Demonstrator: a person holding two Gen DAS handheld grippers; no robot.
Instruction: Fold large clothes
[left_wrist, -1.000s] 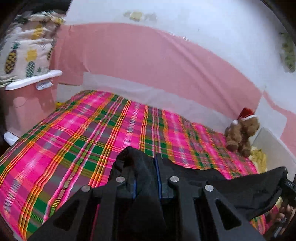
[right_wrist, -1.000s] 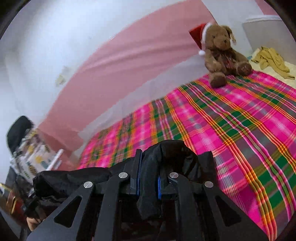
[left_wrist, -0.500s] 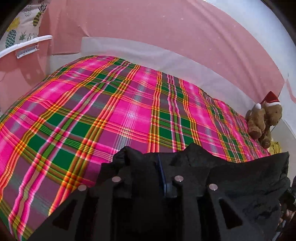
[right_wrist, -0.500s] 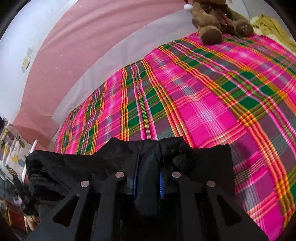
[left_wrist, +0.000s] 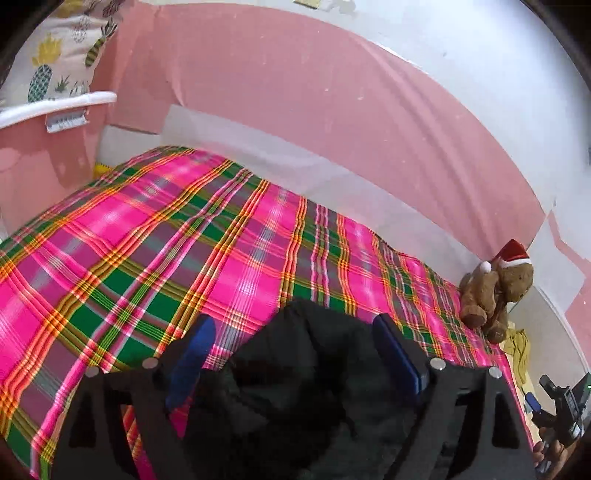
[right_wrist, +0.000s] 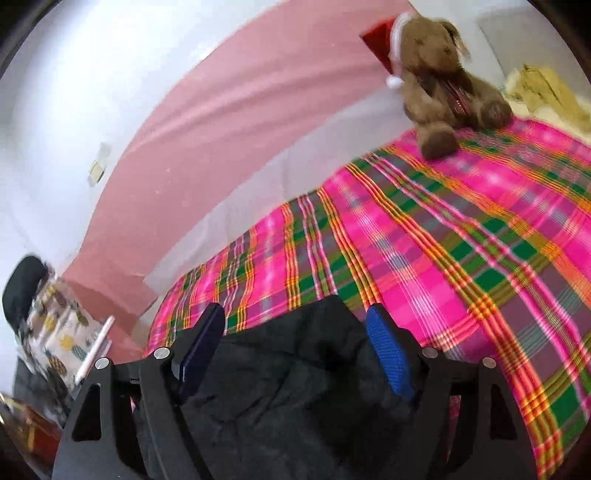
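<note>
A black garment (left_wrist: 306, 373) lies bunched on the pink and green plaid bedspread (left_wrist: 166, 251), at the near edge of the bed. My left gripper (left_wrist: 291, 328) has its jaws opening wide; the cloth sits loose between its blue pads (left_wrist: 192, 354), which do not press on it. In the right wrist view the same black garment (right_wrist: 295, 369) lies between the spread blue pads (right_wrist: 388, 354) of my right gripper (right_wrist: 293, 317), whose jaws are also opening, clear of the cloth. The other gripper and a hand show at the left wrist view's lower right corner (left_wrist: 561, 406).
A brown teddy bear (left_wrist: 495, 295) (right_wrist: 443, 88) in a red hat sits at the far corner of the bed by the pink wall. Yellow cloth (right_wrist: 546, 88) lies beyond it. A pineapple-print fabric (left_wrist: 59, 62) hangs over a white rail at the left.
Both grippers were shut on the black garment and carried it low over the bed. Now both have spread their jaws and the garment rests loose on the bedspread.
</note>
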